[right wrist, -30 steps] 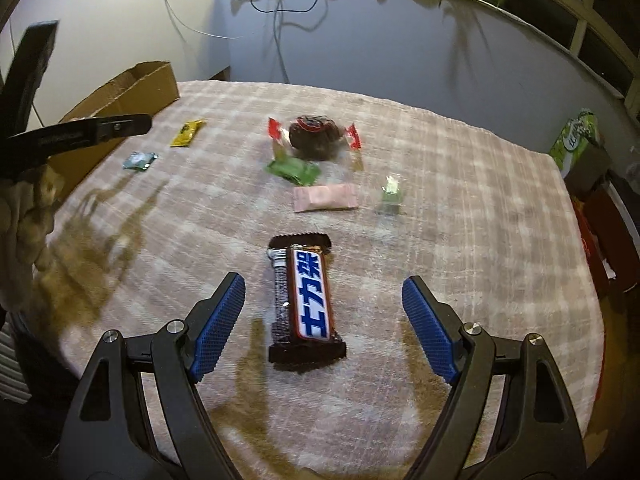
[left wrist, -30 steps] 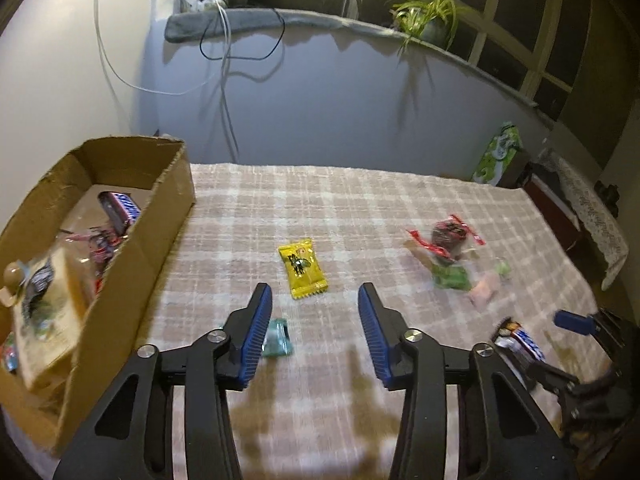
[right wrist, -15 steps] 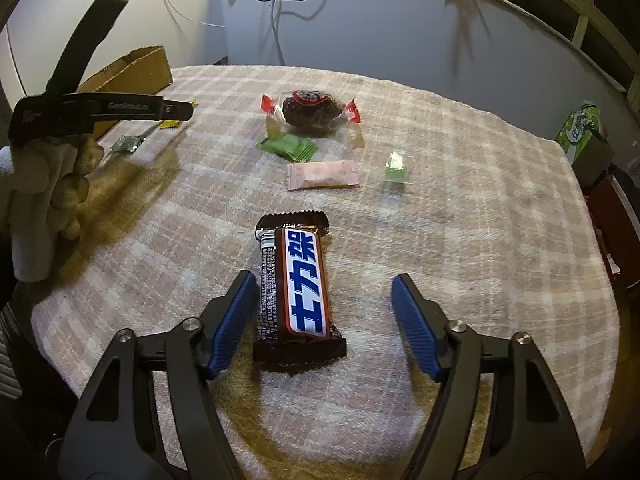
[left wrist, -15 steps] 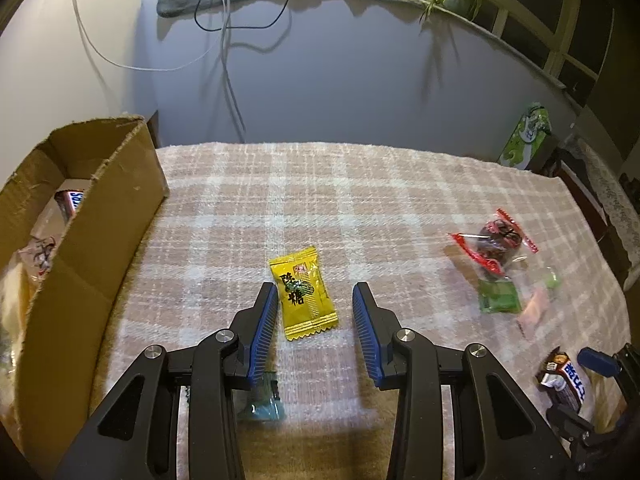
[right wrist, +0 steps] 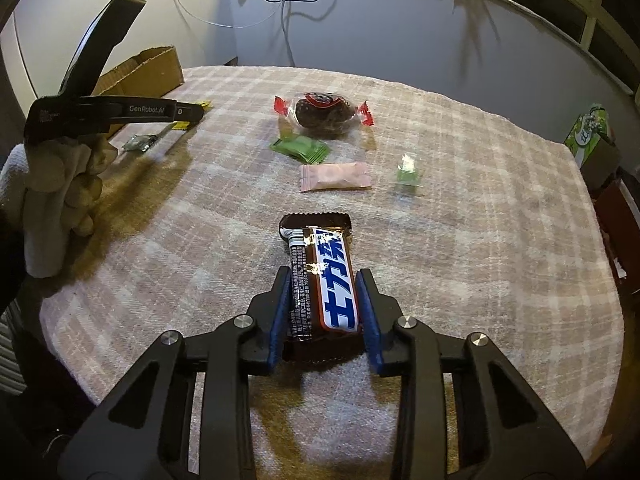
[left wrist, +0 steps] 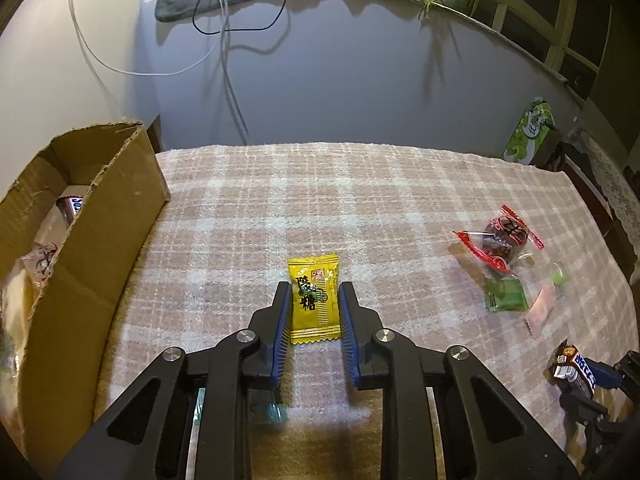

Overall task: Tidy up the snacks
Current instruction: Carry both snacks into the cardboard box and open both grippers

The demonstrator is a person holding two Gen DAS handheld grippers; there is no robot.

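Both hand-held grippers have just gone from wide open to pinching in on a snack each, so this looks like a double pick-up about to happen.

The left hand-held gripper (left wrist: 313, 312) has slid forward over the plaid-covered surface (left wrist: 360, 200) and now straddles the yellow candy packet (left wrist: 314, 300). A second ago that packet lay well beyond the fingertips. The jaws are closing, with the blue pads right up against the packet's long edges, though I can't tell if they're actually squeezing yet. The packet lies flat, near the middle of the surface.

The right hand-held gripper (right wrist: 323, 306) barely moved but its jaws came in a lot. They're closing on the chocolate bar (right wrist: 322, 280), and the pads look pressed on both long sides of the wrapper. The bar's far end points away from the camera and its near end sits between the fingers.

The cardboard box (left wrist: 100, 216) at far left already has snacks in it, so my guess is both items go there next. Left to sort are the red-ended dark snack (right wrist: 322, 114), the green packet (right wrist: 300, 148), the pink packet (right wrist: 336, 176), a small green candy (right wrist: 408, 170), and a teal candy (left wrist: 272, 414) under the left gripper.
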